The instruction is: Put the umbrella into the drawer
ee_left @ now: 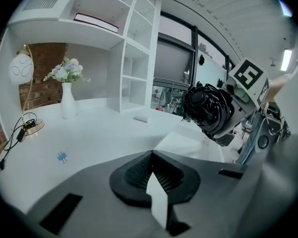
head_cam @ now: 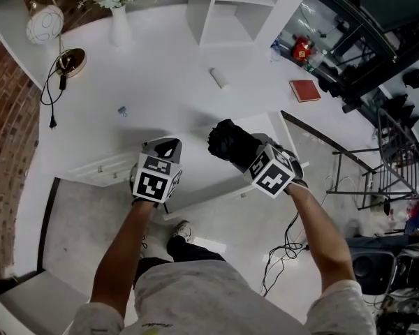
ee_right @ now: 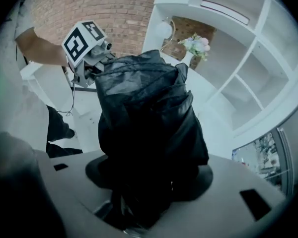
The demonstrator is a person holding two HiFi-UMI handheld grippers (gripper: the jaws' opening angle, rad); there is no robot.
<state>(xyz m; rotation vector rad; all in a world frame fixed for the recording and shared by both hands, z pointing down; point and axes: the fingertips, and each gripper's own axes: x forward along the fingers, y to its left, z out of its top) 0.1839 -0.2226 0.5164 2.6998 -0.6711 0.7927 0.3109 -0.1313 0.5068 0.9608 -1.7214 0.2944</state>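
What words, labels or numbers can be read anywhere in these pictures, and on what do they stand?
No text can be read anywhere.
Marker cubes: black-and-white square patterns only, no letters.
Red book: cover too small to read.
Shelved book: too blurred to read.
Umbrella: no print visible.

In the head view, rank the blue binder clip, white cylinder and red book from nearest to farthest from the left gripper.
From the left gripper:
1. Blue binder clip, just ahead, slightly left.
2. White cylinder, farther back, to the right.
3. Red book, far right.
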